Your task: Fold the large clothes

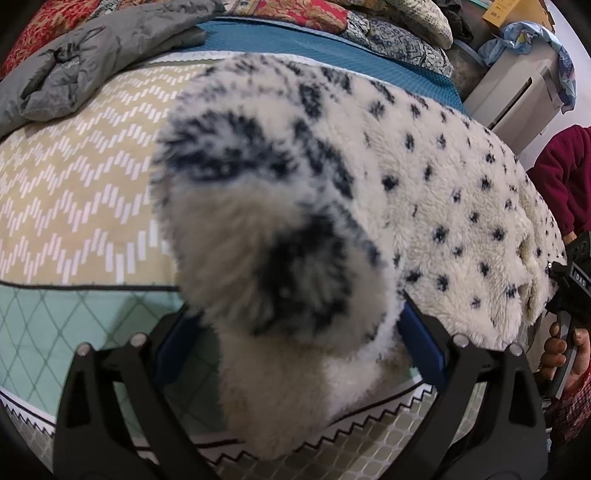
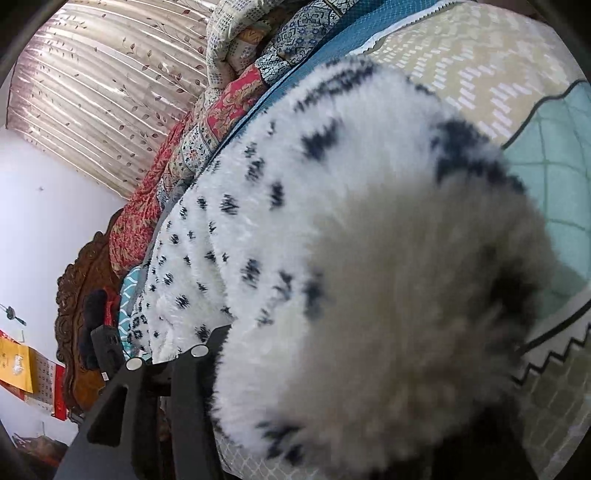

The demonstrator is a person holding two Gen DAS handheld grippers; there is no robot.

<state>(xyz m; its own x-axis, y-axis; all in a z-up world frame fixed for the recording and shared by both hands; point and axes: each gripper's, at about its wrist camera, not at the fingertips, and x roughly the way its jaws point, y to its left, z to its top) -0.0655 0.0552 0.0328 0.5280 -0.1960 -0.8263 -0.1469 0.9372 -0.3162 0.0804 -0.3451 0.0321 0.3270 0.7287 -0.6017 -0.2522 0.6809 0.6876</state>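
Observation:
A cream fleece garment (image 1: 424, 177) with dark spots lies spread across the bed. A bunched fold of it rises blurred right in front of the left wrist camera. My left gripper (image 1: 299, 350) has this fold between its blue pads (image 1: 424, 350) and is shut on it. In the right wrist view the same fleece (image 2: 295, 240) bulges over my right gripper (image 2: 314, 354). Only its left finger (image 2: 184, 387) shows, beside the fabric. The other finger is hidden under the fleece, so its grip is unclear. From the left wrist view, the right gripper (image 1: 572, 280) sits at the garment's right edge in a hand (image 1: 565, 354).
The bedspread (image 1: 74, 184) is beige chevron with a teal panel in front. A grey jacket (image 1: 92, 62) lies at the back left, with patterned quilts (image 1: 314, 14) behind it. A white cabinet (image 1: 517, 99) and a maroon sleeve (image 1: 565, 173) are at the right. A curtain (image 2: 110, 92) and carved headboard (image 2: 77, 295) stand beyond.

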